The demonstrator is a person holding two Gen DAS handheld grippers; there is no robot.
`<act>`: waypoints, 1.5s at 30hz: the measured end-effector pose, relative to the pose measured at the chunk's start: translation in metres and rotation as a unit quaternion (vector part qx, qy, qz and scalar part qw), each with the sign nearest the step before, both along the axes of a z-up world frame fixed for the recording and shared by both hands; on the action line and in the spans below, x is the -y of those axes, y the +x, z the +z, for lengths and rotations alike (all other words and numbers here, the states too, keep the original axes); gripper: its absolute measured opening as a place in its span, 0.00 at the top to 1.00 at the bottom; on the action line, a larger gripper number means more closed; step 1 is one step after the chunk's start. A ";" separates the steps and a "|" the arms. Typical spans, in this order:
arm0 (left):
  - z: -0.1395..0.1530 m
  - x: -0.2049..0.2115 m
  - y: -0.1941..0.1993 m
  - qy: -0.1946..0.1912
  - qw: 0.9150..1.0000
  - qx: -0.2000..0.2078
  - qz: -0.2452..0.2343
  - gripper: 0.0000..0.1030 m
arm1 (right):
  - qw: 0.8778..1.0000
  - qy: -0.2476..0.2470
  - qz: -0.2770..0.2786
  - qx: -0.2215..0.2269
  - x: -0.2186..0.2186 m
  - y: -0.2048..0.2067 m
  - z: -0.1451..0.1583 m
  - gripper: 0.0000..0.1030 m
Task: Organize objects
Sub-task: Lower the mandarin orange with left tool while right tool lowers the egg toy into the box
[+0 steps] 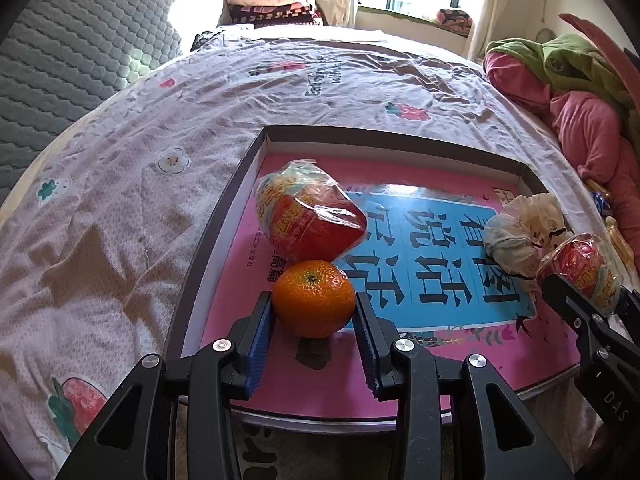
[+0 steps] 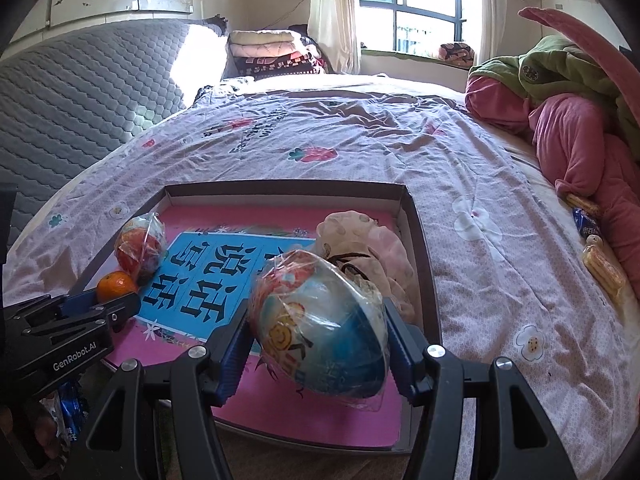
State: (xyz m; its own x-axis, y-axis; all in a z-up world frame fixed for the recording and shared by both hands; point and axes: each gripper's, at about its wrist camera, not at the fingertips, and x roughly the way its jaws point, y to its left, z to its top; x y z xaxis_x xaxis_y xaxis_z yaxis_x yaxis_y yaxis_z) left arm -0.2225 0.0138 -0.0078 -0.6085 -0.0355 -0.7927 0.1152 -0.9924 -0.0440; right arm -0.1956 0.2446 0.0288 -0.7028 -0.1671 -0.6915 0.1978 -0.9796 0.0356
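Observation:
A shallow cardboard box [image 1: 248, 168] with a pink and blue printed floor lies on the bed. My left gripper [image 1: 314, 300] is shut on an orange [image 1: 314, 298], held just above the box floor at its near left. A plastic-wrapped red snack bowl [image 1: 310, 216] lies behind the orange. My right gripper [image 2: 318, 328] is shut on a plastic-wrapped blue and red bowl [image 2: 320, 324] over the box's near right part. A bundle of pale cloth [image 2: 368, 248] lies in the box behind it. The left gripper [image 2: 100, 304] with the orange [image 2: 116, 285] shows at the left of the right wrist view.
The bed is covered by a pale flowered sheet [image 1: 140, 168]. A grey quilted headboard [image 1: 80, 48] stands at the left. Pink and green clothes [image 2: 576, 128] are piled at the right, with wrapped snacks [image 2: 600, 260] beside them. Folded blankets [image 2: 272, 54] lie by the window.

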 end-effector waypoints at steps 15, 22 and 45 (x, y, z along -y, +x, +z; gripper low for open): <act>-0.001 -0.004 -0.003 -0.009 1.000 -0.003 -0.013 0.61 | 1.000 -0.010 -0.016 0.005 -0.011 0.007 -0.004 0.41; 0.000 -0.007 -0.005 -0.014 1.000 -0.001 -0.020 0.61 | 1.000 -0.004 -0.020 0.010 -0.010 0.006 -0.009 0.41; -0.001 0.013 0.002 0.023 0.999 0.015 -0.045 0.60 | 0.999 0.021 -0.016 0.019 0.001 0.005 -0.018 0.41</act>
